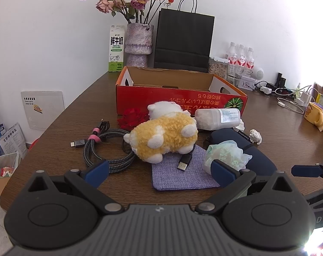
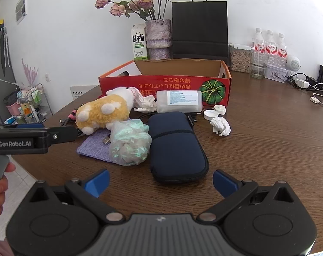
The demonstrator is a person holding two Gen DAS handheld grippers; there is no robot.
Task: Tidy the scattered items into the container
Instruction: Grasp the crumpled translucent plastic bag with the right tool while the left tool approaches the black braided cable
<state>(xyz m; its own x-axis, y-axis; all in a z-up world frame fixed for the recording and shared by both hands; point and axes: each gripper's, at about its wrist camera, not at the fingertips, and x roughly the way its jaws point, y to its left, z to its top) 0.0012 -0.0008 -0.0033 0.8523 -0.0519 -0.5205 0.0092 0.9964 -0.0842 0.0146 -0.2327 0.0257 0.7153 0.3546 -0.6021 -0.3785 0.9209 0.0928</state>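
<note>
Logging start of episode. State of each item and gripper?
left gripper: open, empty
right gripper: open, empty
red box: open-topped, looks empty
plush toy: lying on the table, outside box
white bottle: on its side, cap off
white cap: loose beside it
navy pouch: flat, closed
braided cable: coiled, strapped

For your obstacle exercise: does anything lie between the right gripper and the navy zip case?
Nothing visible does. The right gripper is open just short of the navy zip case, with only bare table between them.
</note>
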